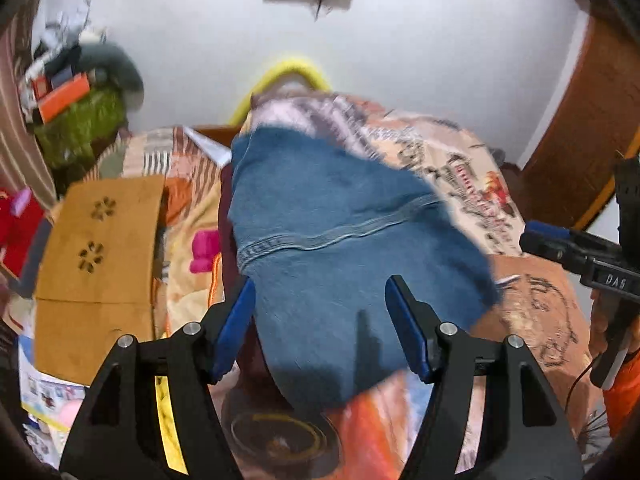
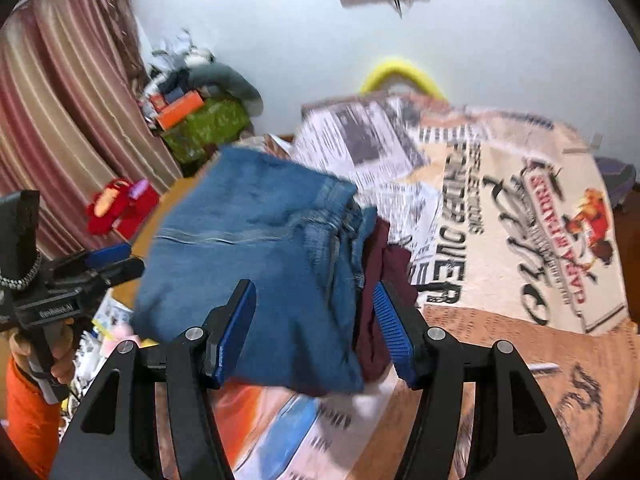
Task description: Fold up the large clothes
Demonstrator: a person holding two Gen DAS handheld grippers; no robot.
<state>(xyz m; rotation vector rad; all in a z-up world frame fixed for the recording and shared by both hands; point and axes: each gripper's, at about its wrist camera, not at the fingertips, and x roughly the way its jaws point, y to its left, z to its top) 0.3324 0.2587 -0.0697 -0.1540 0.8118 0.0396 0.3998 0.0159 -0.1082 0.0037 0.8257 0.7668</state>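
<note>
Folded blue jeans (image 1: 340,240) lie on the printed bedspread (image 1: 460,168), on top of a dark maroon garment (image 2: 380,280) whose edge shows beside them. My left gripper (image 1: 320,292) is open, its blue pads either side of the jeans' near end, holding nothing. My right gripper (image 2: 314,294) is open over the jeans (image 2: 248,248) and the maroon cloth, holding nothing. The right gripper also shows at the right edge of the left wrist view (image 1: 560,246), and the left gripper at the left edge of the right wrist view (image 2: 108,260).
A cardboard box (image 1: 96,260) stands at the left of the bed. A cluttered pile with a green bag (image 2: 208,124) and striped curtains (image 2: 60,100) lie beyond. A yellow hoop (image 2: 400,72) leans on the white wall. A wooden door (image 1: 580,128) stands at the right.
</note>
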